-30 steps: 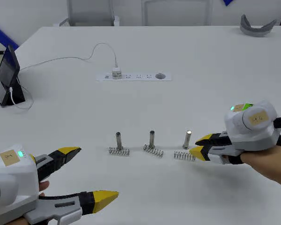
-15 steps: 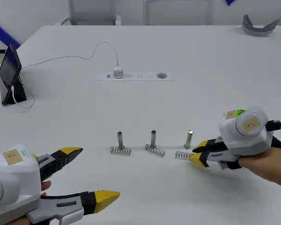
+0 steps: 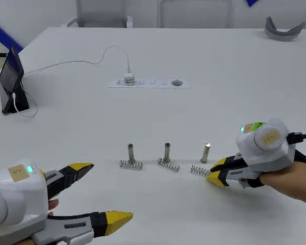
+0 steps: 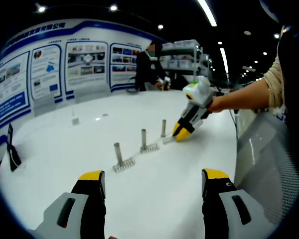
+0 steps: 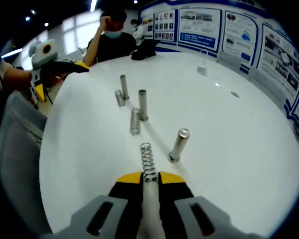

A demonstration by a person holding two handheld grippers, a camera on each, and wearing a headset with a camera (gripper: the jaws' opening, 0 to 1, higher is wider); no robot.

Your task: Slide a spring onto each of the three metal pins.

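Three metal pins stand upright in a row on the white table (image 3: 219, 92), each with a spring lying flat at its foot, evidently laid out so that every spring is paired with its own pin.

The right gripper (image 3: 215, 171) comes in low from 3 o'clock in the head view. Its jaws are drawn almost together, and the near end of the right spring (image 3: 200, 169) appears pinched between the yellow tips. Taking it by one end probably leaves the far end free to go over the pin top.

That spring lies on the table at 7 o'clock of the right pin (image 3: 206, 152). Its long axis runs 9 to 3 in the head view, and in the right gripper view it points to 12 o'clock, away from the jaws.

The left gripper (image 3: 103, 193) hangs at 7 o'clock, jaws spread wide and holding nothing, seemingly kept out of the way.

No pin wears a spring yet.
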